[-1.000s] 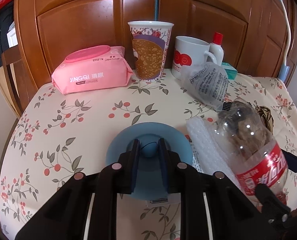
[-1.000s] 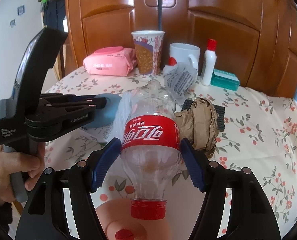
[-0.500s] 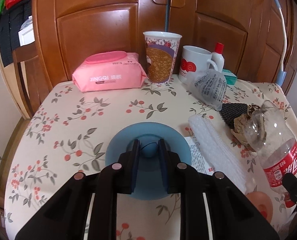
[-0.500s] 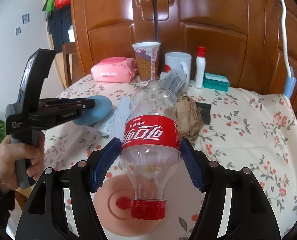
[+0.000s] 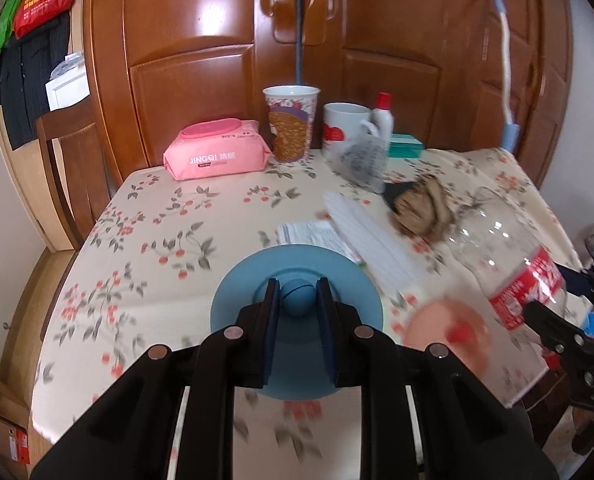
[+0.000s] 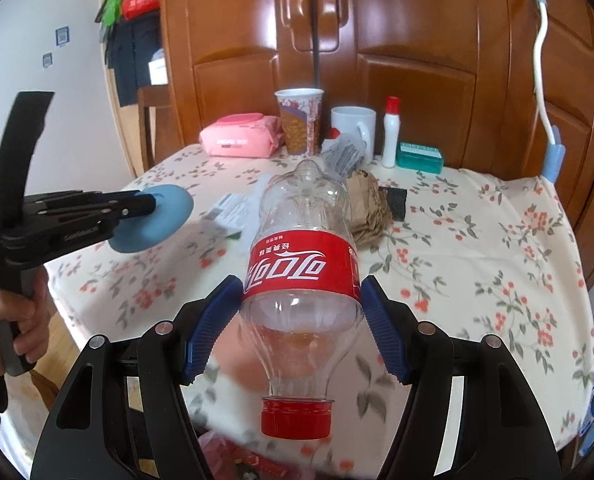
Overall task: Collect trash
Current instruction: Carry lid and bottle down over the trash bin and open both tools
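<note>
My left gripper (image 5: 297, 304) is shut on the knob of a blue round lid (image 5: 297, 280) and holds it above the table's front part; the lid also shows in the right wrist view (image 6: 157, 220). My right gripper (image 6: 303, 300) is shut on an empty clear cola bottle (image 6: 303, 256) with a red label, cap toward the camera, held above the table's near edge; the bottle also shows in the left wrist view (image 5: 509, 260). Crumpled brown paper (image 5: 423, 208), a white wrapper (image 5: 369, 236) and a clear plastic bag (image 5: 363, 158) lie on the table.
The floral tablecloth (image 5: 169, 232) covers the table in front of wooden cabinet doors. At the back stand a pink wipes pack (image 5: 217, 154), a paper cup (image 5: 291, 124), a white mug (image 5: 345, 128), a small white bottle (image 5: 383, 120) and a teal box (image 5: 405, 146). A pink disc (image 5: 445, 336) lies at the front.
Both grippers have pulled back and up from the table, so more of it shows. The lid and the bottle have come away with them.
</note>
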Motion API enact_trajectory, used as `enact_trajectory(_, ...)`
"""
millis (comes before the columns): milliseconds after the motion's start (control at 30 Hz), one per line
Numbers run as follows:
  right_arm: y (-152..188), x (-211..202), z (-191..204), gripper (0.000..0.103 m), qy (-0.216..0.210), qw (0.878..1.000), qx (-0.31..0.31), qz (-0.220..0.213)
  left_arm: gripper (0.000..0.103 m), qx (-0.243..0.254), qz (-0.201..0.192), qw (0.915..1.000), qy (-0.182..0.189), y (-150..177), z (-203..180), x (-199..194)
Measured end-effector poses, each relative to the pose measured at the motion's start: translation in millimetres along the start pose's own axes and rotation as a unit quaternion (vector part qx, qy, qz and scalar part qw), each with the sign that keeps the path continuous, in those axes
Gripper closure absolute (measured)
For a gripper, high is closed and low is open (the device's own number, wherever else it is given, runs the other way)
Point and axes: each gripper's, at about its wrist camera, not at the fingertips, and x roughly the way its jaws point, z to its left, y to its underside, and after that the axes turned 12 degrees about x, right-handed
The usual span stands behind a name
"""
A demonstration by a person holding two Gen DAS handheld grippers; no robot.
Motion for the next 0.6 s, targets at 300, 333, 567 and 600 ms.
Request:
enact_trajectory(300,51.6,-61.7,18.0,0.037,-0.018,1.000,-0.006,-0.001,0.084,0.012,-0.004,0.9997,0.022,51.2,-43.8,-70.6)
enact_trajectory(333,61.0,-68.2,18.9,0.037,-0.020,1.000,-0.006,0.001,0.084,0.015,-0.003,0.9996,0.024,57.5,-48.9,-76.2)
enact_trajectory(567,116.0,-86.8,22.7,0.037,-0.027,0.999,-0.003,0.028,0.084,0.021,0.018,0.9987,0.042,112.5,-84.0,-102.5)
enact_trajectory(600,123.4,-87.4,23.0,0.037,-0.028,0.999,-0.003,0.033,0.084,0.021,0.023,0.9985,0.045,121.1,-87.8,-104.0)
